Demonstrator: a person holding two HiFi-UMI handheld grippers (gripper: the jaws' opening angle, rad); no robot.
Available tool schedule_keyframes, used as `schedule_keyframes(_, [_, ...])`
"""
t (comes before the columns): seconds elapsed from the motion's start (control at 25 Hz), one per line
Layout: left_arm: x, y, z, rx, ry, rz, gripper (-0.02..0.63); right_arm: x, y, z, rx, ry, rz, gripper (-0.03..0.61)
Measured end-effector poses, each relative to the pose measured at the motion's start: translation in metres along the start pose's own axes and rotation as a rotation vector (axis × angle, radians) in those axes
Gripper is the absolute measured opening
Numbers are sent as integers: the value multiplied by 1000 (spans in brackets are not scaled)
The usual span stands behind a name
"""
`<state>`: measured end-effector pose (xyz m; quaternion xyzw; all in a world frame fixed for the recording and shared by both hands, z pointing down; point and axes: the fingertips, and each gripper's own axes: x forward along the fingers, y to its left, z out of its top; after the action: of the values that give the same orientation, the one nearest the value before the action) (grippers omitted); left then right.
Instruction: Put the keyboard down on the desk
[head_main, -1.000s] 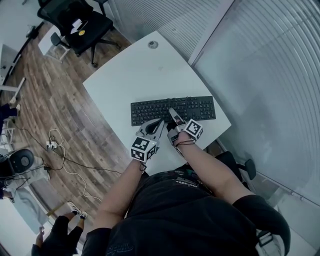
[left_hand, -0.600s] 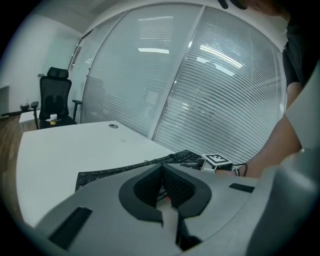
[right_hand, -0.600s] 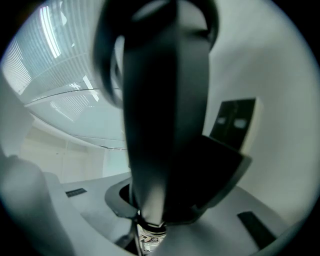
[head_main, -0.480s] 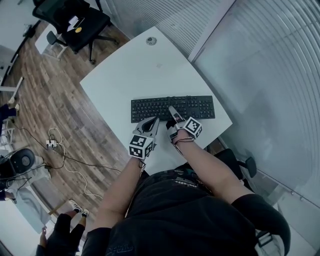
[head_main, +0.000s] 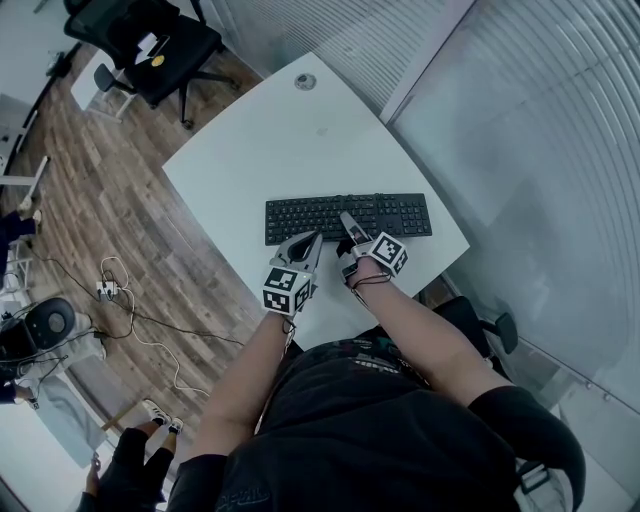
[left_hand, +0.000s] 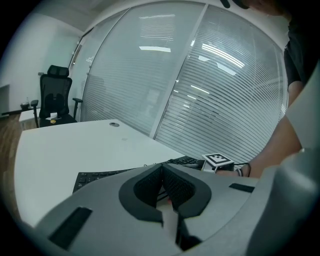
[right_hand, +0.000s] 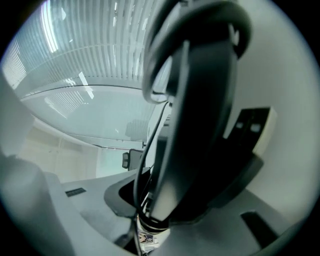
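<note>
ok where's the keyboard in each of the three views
Head view: keyboard in the centre, over the white desk.
Left gripper view: low, a dark strip across the desk.
Right gripper view: edge-on, the big dark shape up the middle.
Shared landmark: the striped glass wall, in all three.

The white desk (head_main: 250, 150) has rounded corners and sits at an angle, with its right side near a glass wall. 1 black keyboard (head_main: 330, 216) lies on the near right part of the top, its long side running left to right, just beside the near edge. From above it cannot be told whether its near edge rests fully on the top. 1 round grey grommet (head_main: 305, 82) sits in the far corner. To the left, the wood floor (head_main: 130, 200) carries a black office chair (head_main: 150, 40) at the far left, a loose white cable (head_main: 150, 335) and a power strip (head_main: 103, 291).
</note>
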<state>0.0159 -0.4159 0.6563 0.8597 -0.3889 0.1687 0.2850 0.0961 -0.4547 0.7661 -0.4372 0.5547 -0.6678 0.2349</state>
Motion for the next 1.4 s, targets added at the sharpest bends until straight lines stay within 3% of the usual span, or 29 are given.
schedule_keyframes(0.16, [1, 0, 1, 13, 0, 2, 15, 2, 3, -3, -44, 34, -30, 123])
schedule_keyframes(0.52, [-5, -6, -4, 28, 5, 7, 15, -3, -2, -21, -221, 185, -184, 267])
schedule_keyframes(0.84, [-12, -12, -7, 90, 13, 9, 16, -7, -6, -32, -397, 313, -333, 331])
schedule_keyframes(1.2, [-26, -24, -15, 103, 7, 14, 15, -29, -9, -40, -350, 344, -307, 354])
schedule_keyframes(1.4, [-34, -31, -25, 113, 12, 20, 15, -47, -18, -48, -451, 385, -338, 356])
